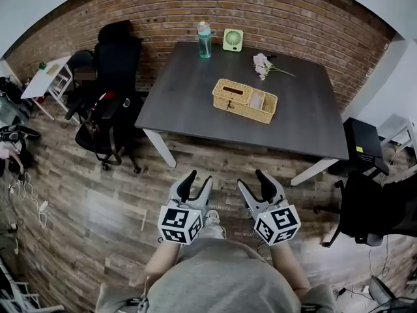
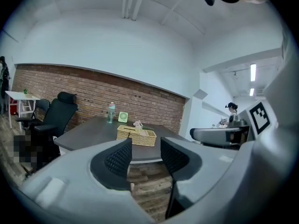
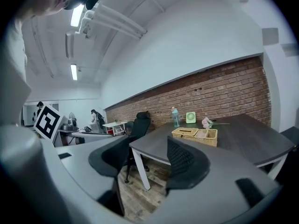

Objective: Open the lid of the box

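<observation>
A woven wicker box [image 1: 244,100] sits in the middle of the dark grey table [image 1: 195,103]. Its left half carries a lid with a slot, its right half shows an open compartment. The box also shows small in the left gripper view [image 2: 136,136] and the right gripper view [image 3: 195,136]. My left gripper [image 1: 195,180] and right gripper [image 1: 255,180] are held low above the wooden floor, well short of the table. Both stand open with nothing between the jaws.
On the table's far edge stand a teal bottle [image 1: 204,40] and a small green fan [image 1: 232,40], with a flower sprig [image 1: 264,64] nearby. Black office chairs [image 1: 107,109] stand left of the table; another chair [image 1: 371,207] is at the right.
</observation>
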`<state>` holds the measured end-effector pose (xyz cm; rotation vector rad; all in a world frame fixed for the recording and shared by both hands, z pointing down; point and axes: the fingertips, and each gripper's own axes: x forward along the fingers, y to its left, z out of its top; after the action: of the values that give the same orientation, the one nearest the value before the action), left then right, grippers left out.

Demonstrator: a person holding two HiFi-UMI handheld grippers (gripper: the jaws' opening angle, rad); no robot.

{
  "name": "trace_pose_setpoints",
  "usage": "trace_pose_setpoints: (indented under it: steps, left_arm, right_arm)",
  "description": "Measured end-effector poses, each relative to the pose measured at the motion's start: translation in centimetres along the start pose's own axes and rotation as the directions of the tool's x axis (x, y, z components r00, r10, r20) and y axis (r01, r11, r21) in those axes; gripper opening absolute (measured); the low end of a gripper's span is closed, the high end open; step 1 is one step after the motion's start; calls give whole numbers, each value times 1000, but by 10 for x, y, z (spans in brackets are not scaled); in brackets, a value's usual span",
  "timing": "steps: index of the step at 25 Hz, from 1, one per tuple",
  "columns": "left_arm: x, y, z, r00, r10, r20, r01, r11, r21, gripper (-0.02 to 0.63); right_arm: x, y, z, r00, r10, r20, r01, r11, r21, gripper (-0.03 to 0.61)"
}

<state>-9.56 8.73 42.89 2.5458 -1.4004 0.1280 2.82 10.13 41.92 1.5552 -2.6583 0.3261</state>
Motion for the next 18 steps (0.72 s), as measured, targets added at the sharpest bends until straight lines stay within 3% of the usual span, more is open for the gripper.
trace_pose_setpoints:
  steps: [18]
  left_arm:
    - [106,88,35,1000,-11,-8,11,1000,-12,190]
  right_arm:
    - [126,-47,28,1000,-13,-13,12,1000,-14,250]
